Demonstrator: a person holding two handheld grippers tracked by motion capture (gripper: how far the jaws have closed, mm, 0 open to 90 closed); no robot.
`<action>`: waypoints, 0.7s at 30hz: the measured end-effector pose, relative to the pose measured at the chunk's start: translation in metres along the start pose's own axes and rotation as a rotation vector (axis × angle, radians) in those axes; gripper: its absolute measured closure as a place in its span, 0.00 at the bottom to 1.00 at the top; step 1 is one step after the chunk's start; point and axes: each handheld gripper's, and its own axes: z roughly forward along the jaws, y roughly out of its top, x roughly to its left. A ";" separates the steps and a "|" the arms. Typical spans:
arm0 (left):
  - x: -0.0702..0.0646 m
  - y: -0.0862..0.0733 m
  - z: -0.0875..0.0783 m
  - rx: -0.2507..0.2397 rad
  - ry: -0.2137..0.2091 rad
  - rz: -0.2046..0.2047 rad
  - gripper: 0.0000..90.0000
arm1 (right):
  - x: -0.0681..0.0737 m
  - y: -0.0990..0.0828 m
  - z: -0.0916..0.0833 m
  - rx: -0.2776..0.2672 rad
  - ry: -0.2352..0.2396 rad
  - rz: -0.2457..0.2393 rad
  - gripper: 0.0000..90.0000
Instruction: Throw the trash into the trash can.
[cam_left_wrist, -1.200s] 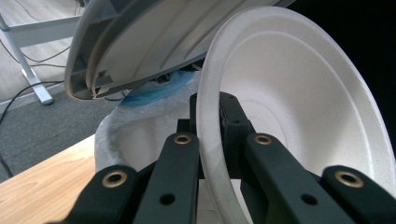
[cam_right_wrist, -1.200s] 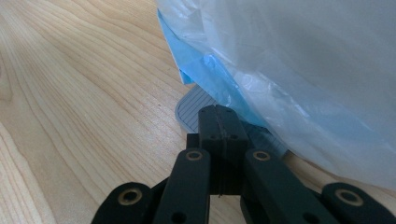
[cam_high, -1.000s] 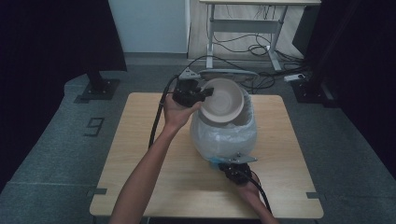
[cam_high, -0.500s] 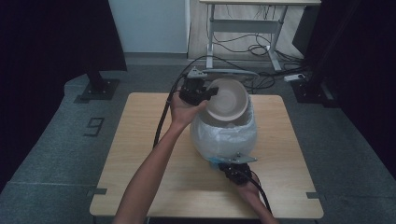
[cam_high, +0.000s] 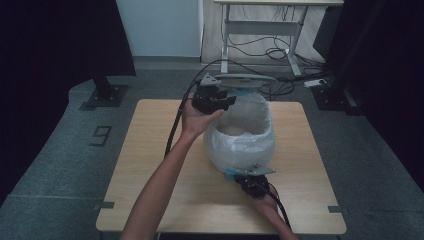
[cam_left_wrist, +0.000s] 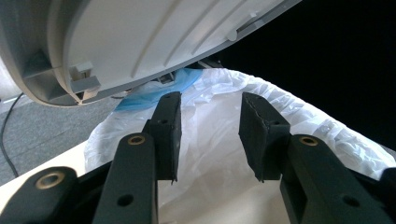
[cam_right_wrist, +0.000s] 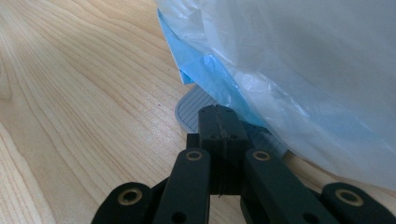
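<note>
While the lid (cam_high: 245, 78) stands raised at the far side of the bin (cam_high: 240, 135), the step in hand looks like opening the bin and letting go of its lid. The bin stands near the middle of the desk (cam_high: 150, 170), lined with a white bag (cam_left_wrist: 299, 116) whose rim folds over the edge; a blue liner (cam_right_wrist: 205, 70) peeks out beneath it.

The left tongs (cam_high: 226, 100) hover at the bin's far left rim, just under the lid. Their jaws have just been opening and stand apart with nothing between them; in the left gripper view the pale underside of the lid (cam_left_wrist: 140, 37) hangs above the left tongs (cam_left_wrist: 210, 121) without touching the pads.

The right tongs (cam_high: 246, 175) sit low at the near foot of the bin. In the right gripper view the right tongs (cam_right_wrist: 218, 116) are together, with their tip resting on the ribbed grey pedal (cam_right_wrist: 189, 109) that juts from under the bag. I judge that this pressure is holding the lid up, though I cannot tell how hard it presses.

The next move probably calls for steady pressure on the pedal while the left hand (cam_high: 197, 120) draws clear of the lid. Whether the lid would stay up once the pedal is released cannot be told.
</note>
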 end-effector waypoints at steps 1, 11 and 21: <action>0.000 0.000 -0.001 0.000 0.000 0.003 0.65 | 0.000 0.000 0.000 0.000 0.000 0.000 1.00; -0.001 -0.002 -0.017 -0.002 -0.029 0.031 0.49 | 0.000 0.000 0.000 0.000 -0.002 0.000 1.00; 0.001 -0.017 -0.041 -0.007 -0.025 0.048 0.41 | 0.000 0.000 0.000 0.000 -0.003 0.000 1.00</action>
